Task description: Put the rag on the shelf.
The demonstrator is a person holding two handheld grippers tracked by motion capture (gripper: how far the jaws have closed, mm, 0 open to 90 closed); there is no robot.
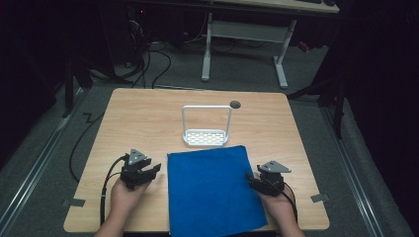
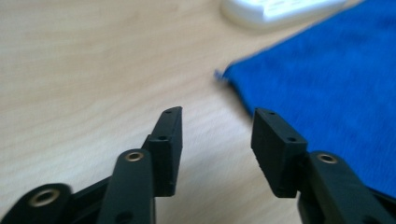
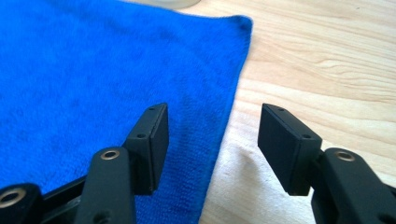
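Note:
A blue cloth (image 1: 212, 190) lies flat on the wooden table (image 1: 133, 118), reaching to the front edge. My left gripper (image 1: 154, 169) is held just left of the cloth's left edge, open, nothing between its fingers. In the left gripper view the cloth (image 2: 327, 79) lies to the right of the left gripper (image 2: 217, 135). My right gripper (image 1: 251, 178) sits at the cloth's right edge, open. In the right gripper view the right gripper (image 3: 212, 140) straddles the cloth's edge (image 3: 140, 70), one jaw over the fabric, the other over bare wood.
A small white rack (image 1: 206, 129) with a tall wire handle stands just behind the cloth, its base (image 2: 275, 9) seen in the left gripper view. A dark round hole (image 1: 235, 104) marks the table's back. Another desk's white legs (image 1: 281, 61) stand beyond.

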